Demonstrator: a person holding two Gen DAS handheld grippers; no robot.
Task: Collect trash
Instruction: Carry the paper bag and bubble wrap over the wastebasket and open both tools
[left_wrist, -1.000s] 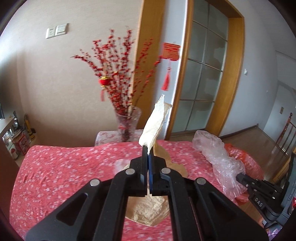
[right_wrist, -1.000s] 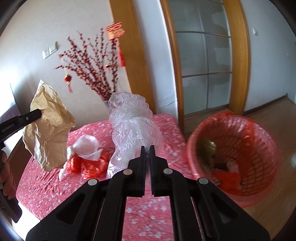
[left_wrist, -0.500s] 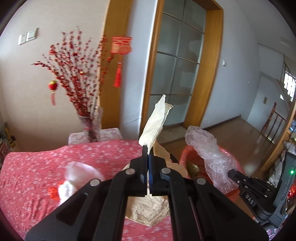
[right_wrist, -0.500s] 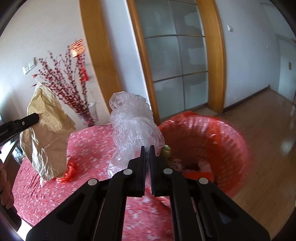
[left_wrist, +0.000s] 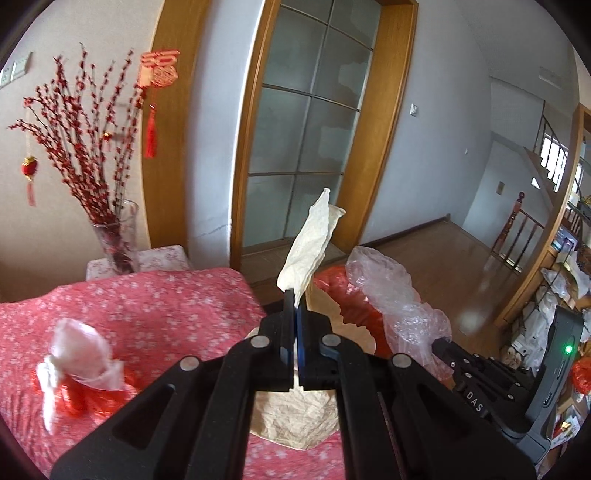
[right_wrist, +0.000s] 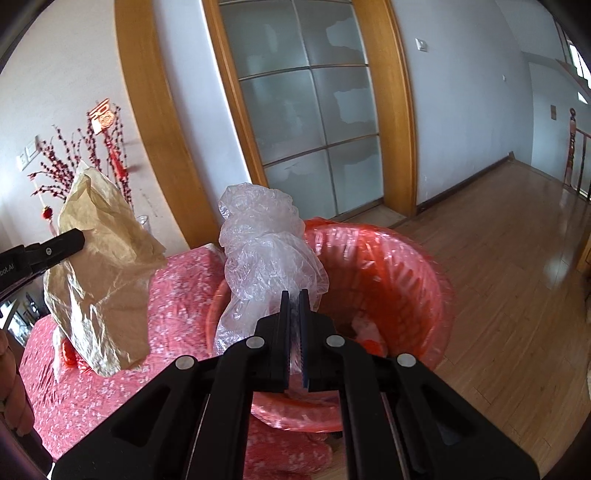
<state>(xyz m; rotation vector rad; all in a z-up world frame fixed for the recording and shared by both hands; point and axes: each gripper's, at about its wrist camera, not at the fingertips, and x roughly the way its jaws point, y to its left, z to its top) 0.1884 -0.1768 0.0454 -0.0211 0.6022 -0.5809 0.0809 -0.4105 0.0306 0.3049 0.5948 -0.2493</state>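
My left gripper (left_wrist: 294, 297) pinches crinkly brown paper (right_wrist: 99, 273), right gripper (right_wrist: 294, 295) clamps the wrinkled clear plastic film (right_wrist: 266, 254) over the red slatted basket (right_wrist: 413, 280) at the table's (left_wrist: 147, 302) edge.

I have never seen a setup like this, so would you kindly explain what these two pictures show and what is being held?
There is no robot here: a person carries a two-finger gripper in each hand, and a fisheye camera on each looks along its fingers.

One picture looks out from the left gripper, which is shut on crumpled brown paper. The other looks out from the right gripper, shut on a clear plastic bag.

A table with a red flowered cloth carries more trash and a vase of red branches. Beside the table is a red basket, with the plastic bag held in front of it.
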